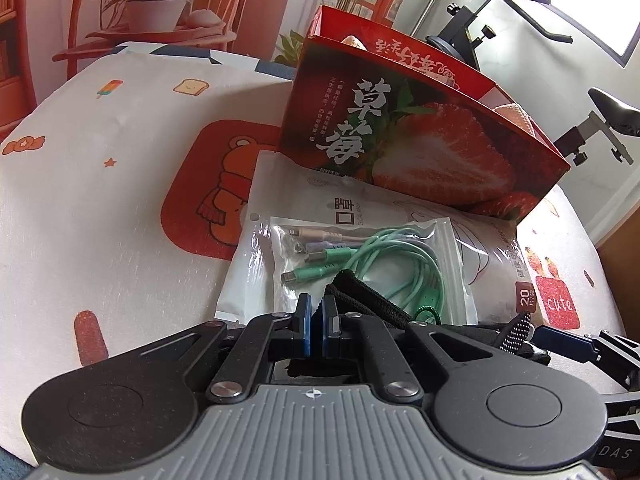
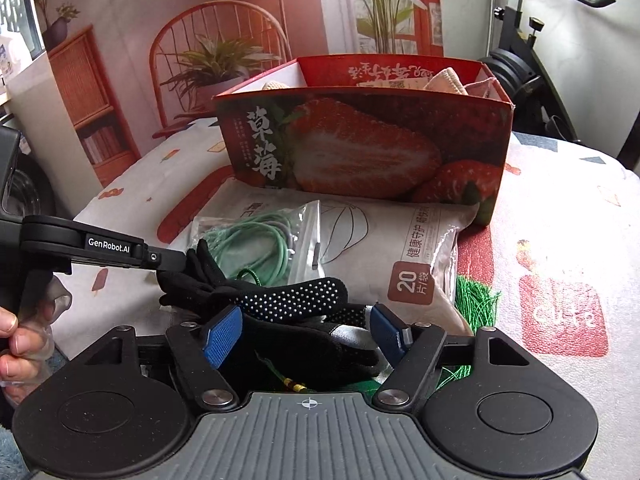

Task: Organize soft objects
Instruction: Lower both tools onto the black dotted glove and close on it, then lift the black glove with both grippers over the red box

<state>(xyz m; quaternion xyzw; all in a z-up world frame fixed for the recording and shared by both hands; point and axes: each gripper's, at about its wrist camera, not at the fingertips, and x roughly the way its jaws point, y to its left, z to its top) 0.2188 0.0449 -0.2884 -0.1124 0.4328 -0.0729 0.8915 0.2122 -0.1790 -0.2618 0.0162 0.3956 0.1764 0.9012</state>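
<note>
A black glove point(image 2: 288, 296) with white grip dots lies at the near edge of the pile, seen in the left wrist view as a dark strip point(image 1: 372, 296). My left gripper point(image 1: 318, 320) is shut, pinching the glove's end; from the right wrist view its tip point(image 2: 172, 258) meets the raised glove fingers. My right gripper point(image 2: 306, 336) stands open, blue pads on either side of the glove without pressing on it. Behind stands a red strawberry box point(image 2: 360, 140) point(image 1: 400, 140) with beige soft items point(image 2: 444, 78) inside.
Under the glove lie a zip bag of green cables point(image 1: 360, 256) point(image 2: 260, 240) and a white mask packet point(image 1: 420, 216) point(image 2: 400, 232). A green tassel point(image 2: 476, 300) sticks out on the right. The cartoon-print cloth point(image 1: 100, 200) covers the table. A hand point(image 2: 16, 344) grips the left handle. An exercise bike point(image 1: 520, 20) stands behind.
</note>
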